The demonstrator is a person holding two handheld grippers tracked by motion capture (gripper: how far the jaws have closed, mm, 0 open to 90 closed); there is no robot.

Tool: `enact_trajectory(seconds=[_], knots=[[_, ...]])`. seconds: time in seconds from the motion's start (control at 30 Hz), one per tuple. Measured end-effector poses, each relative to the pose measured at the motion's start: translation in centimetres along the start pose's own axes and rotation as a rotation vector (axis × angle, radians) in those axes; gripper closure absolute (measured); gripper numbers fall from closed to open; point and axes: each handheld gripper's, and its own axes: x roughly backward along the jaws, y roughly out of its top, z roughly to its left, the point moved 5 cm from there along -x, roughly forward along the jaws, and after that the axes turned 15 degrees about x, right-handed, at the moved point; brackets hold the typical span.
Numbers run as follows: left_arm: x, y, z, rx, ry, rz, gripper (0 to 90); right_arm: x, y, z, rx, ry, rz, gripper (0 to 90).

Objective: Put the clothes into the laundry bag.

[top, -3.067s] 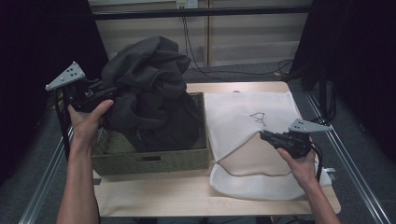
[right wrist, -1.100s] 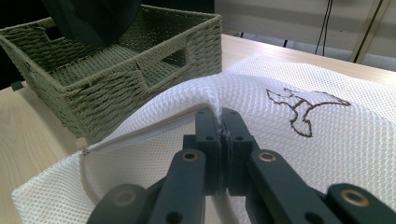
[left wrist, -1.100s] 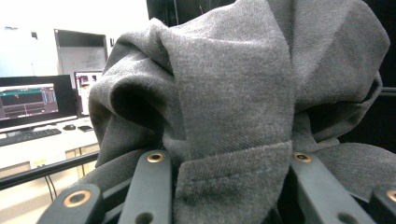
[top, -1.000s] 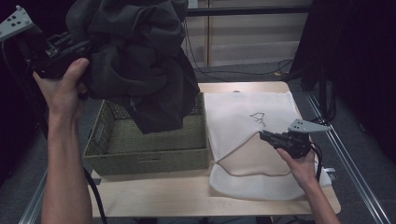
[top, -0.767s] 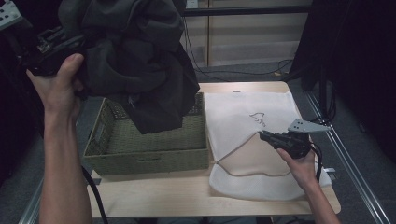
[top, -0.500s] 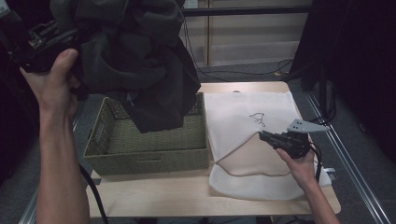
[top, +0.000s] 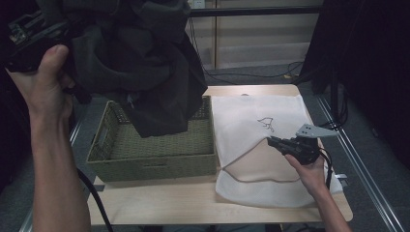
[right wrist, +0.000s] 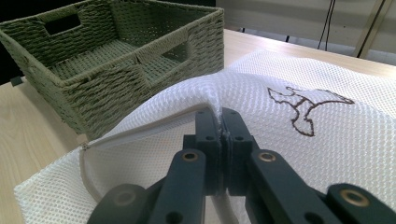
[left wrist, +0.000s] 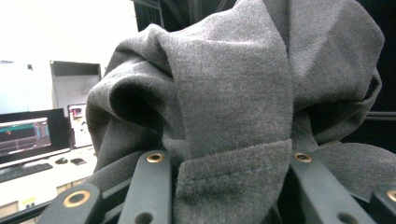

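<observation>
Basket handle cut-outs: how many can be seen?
2 on the woven basket: one in its far end wall, one in the nearer side wall. Others may be hidden.

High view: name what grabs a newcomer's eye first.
A bulky dark grey garment hangs in the air above the woven green basket, clamped in the left gripper at top left. To the right, the right gripper pinches up the open edge of a white mesh bag.
</observation>
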Motion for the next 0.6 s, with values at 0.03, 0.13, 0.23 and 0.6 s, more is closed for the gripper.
enact_trajectory(seconds=[0.03,0.13,0.23,0.6], knots=[[0.0,0.0,-0.2,0.0,-0.003,0.0,66.5,0.0,0.0,0.0,-0.003,-0.001,0.002,87.5],[0.0,0.0,-0.9,-0.006,-0.023,-0.001,66.5,0.0,0.0,0.1,-0.001,0.001,0.005,87.5],[0.1,0.1,-1.6,-0.008,-0.052,-0.013,66.5,0.0,-0.1,0.0,0.0,0.003,0.004,87.5],[-0.8,-0.4,-3.9,-0.011,-0.121,-0.003,66.5,-0.1,0.0,0.1,0.0,0.002,0.006,87.5]])
